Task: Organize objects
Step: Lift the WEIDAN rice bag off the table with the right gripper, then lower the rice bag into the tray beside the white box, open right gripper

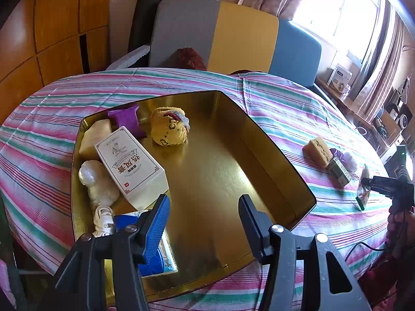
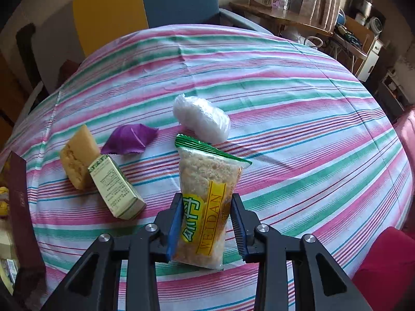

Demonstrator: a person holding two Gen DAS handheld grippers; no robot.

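My left gripper (image 1: 205, 202) is open and empty above the near end of a gold tin box (image 1: 220, 160). In the box lie a white carton (image 1: 129, 165), a yellow plush ball (image 1: 170, 127), a purple packet (image 1: 125, 119), a blue-and-white pack (image 1: 158, 259) and wrapped white pieces. My right gripper (image 2: 206, 204) is shut on a clear snack packet with a green top marked WEIDAN (image 2: 207, 194) and holds it upright above the striped cloth. That gripper and packet (image 1: 363, 189) also show at the right of the left wrist view.
On the striped cloth (image 2: 285, 103) lie a tan cake (image 2: 76, 153), a green-and-cream small box (image 2: 116, 189), a purple wrapper (image 2: 129, 140) and a white wrapped lump (image 2: 202, 116). A dark maroon box edge (image 2: 18, 194) stands at the left. A sofa (image 1: 233, 36) stands behind.
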